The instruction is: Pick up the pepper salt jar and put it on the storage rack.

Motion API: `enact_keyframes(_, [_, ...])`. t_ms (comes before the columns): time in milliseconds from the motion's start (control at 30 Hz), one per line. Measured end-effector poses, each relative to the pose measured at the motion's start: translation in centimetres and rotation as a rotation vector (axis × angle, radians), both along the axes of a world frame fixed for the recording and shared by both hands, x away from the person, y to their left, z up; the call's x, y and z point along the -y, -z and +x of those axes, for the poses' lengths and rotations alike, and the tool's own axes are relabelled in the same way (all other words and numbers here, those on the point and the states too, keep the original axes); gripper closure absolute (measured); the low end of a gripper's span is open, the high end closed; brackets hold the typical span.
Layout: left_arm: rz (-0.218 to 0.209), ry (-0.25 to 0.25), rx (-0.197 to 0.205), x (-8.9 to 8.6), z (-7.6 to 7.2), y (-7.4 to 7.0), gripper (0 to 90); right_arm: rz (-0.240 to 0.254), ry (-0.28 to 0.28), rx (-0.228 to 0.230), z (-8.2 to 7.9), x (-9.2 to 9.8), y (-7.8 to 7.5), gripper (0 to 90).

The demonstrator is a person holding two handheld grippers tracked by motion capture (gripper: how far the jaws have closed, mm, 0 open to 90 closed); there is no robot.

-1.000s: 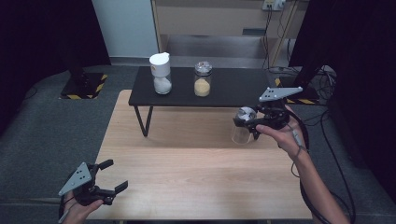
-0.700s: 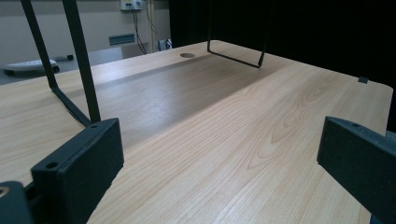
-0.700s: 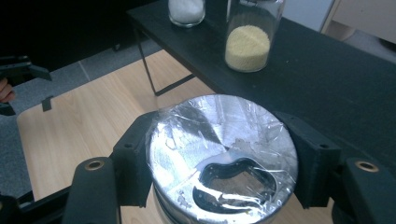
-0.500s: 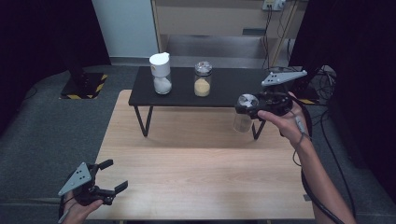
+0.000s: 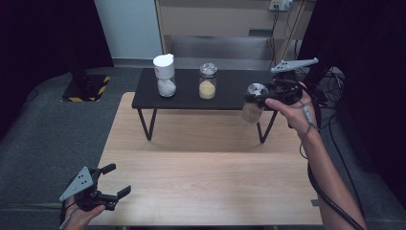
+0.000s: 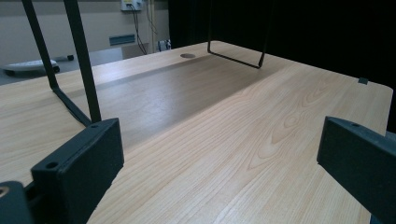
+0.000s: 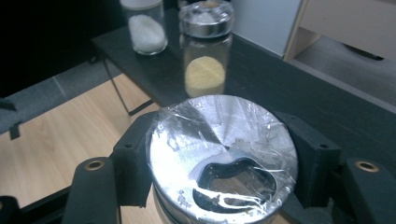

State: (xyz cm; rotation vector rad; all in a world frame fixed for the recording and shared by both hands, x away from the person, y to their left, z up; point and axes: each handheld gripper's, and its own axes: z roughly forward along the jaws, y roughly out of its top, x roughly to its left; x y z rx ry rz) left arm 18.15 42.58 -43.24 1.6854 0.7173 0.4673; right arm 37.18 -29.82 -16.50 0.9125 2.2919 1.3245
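Foil-wrapped lid between right gripper pads

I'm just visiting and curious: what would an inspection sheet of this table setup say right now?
Surface: wooden table bearing a low black shelf.
Job's things: silver-lidded jar, held above the shelf's right end.
Clutter: white-lidded jar and yellow-filled jar on the shelf.
Grippers: right gripper shut on the jar; left gripper open, holding nothing.
Cables: one trails from the right gripper along the forearm.
Surroundings: grey floor, dark curtains, pale cabinet behind.
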Motion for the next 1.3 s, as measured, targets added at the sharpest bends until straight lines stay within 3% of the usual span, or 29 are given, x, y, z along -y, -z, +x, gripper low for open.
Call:
enact_keyframes(200, [-0.001, -0.001, -0.001, 0.0, 0.0, 0.0, 0.0, 0.008, 0.047, 0.006, 0.7, -0.2, -0.3, 35.5])
enact_keyframes(733, [-0.003, 0.001, -0.002, -0.1, 0.0, 0.1, 0.0, -0.031, 0.153, 0.017, 2.5, -1.8, -1.3, 35.5])
enact_keyframes(1300, [-0.006, 0.003, -0.003, -0.1, 0.1, 0.1, 0.0, -0.022, 0.240, 0.027, 4.4, -3.0, -0.5, 35.5])
